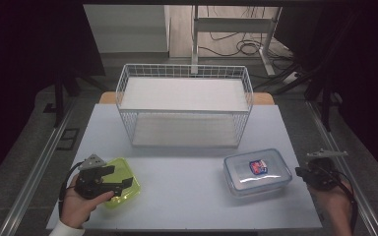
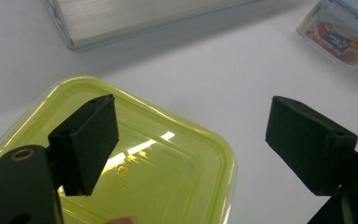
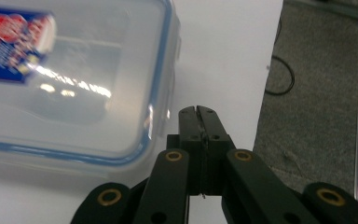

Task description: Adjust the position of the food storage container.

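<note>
The contents of the clear box (image 1: pixel 257 172) are staying hard to make out behind its glare and blurred label. The right gripper (image 3: pixel 198 111), jaws pressed together and empty, is hovering at the box's 3 o'clock by the table (image 1: pixel 187 196) edge. The left gripper (image 2: pixel 191 144), jaws apart, is straddling the green box (image 2: pixel 168 168), lying at the table's 8 o'clock.

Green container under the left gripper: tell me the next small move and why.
Probably lower the left gripper and close it on the green container. Its jaws stand open, one over the lid, the other over bare table past the rim, so the edge lies between them but nothing is gripped yet.
</note>
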A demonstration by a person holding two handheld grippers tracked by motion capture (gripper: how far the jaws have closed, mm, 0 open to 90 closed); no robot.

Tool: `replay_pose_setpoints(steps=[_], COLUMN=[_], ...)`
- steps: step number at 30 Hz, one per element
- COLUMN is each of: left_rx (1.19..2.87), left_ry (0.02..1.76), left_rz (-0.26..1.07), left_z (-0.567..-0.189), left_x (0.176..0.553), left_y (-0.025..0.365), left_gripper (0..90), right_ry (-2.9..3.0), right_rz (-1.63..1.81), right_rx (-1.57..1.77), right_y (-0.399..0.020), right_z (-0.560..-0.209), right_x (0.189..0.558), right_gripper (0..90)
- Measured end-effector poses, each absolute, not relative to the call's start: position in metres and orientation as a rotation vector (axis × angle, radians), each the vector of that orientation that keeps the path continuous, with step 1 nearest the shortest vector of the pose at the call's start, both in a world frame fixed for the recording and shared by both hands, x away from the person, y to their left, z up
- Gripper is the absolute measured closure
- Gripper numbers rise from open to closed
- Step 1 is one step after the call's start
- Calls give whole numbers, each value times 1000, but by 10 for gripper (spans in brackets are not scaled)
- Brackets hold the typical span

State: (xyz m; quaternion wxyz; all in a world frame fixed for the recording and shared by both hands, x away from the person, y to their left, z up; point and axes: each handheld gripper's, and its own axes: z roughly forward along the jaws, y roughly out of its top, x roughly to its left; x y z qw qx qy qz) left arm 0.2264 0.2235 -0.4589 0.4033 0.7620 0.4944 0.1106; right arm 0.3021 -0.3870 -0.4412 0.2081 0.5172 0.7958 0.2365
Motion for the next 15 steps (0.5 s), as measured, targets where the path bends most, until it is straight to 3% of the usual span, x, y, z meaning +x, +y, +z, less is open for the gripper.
replay_pose_setpoints(steps=[15], left_rx=[1939], left_ry=[1236], left_rz=[271], left_z=[-460], left_x=[229], left_y=[221], left_gripper=[165], right_ry=[2282], right_rz=[656], right_rx=[1380], right_y=[-373], right_z=[-458], right_x=[302], right_gripper=[891])
